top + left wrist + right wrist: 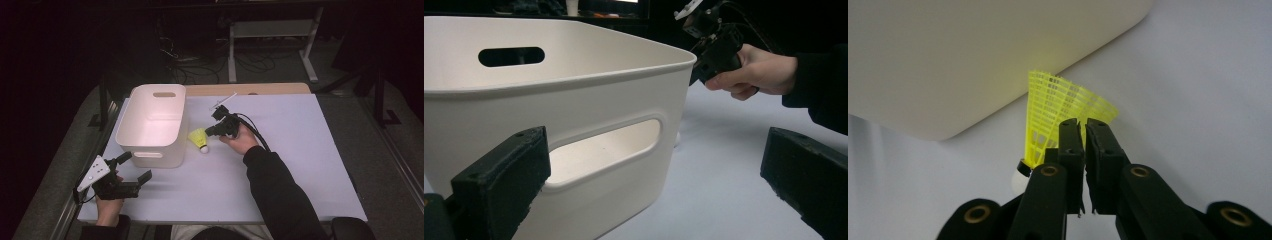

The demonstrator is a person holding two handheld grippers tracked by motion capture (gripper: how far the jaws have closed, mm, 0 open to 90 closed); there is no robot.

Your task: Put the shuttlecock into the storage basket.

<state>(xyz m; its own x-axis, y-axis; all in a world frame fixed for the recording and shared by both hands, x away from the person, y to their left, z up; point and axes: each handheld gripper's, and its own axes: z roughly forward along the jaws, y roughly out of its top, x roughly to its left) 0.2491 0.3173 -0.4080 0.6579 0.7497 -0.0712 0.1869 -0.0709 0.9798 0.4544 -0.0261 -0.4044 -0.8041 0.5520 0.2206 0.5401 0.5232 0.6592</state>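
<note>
A smooth white plastic bin (152, 122), rectangular with rounded corners and slotted handle cut-outs in its short walls, stands on the left half of a flat white tabletop (300, 165). Just right of the bin's near right corner lies a shuttlecock (199, 137) with a bright yellow mesh skirt, flared like a cone, and a rounded white cork head that points toward the near side. The right gripper (212, 131), black and hard-edged with brass-coloured pivot pins, reaches in from the right; in the right gripper view its two jaws are pressed nearly together on the edge of the yellow skirt (1058, 112), pinching the thin lattice between them (the white head sits low and to the left of the jaws, partly hidden). The bin's matte wall (973, 55) fills the far left of that view, close to the shuttlecock but apart from it. The left gripper (134, 170), carrying a grey three-cornered plate, sits at the near left of the table, just short of the bin's near wall, its blocky, rough-textured jaws spread wide with nothing between them.
</note>
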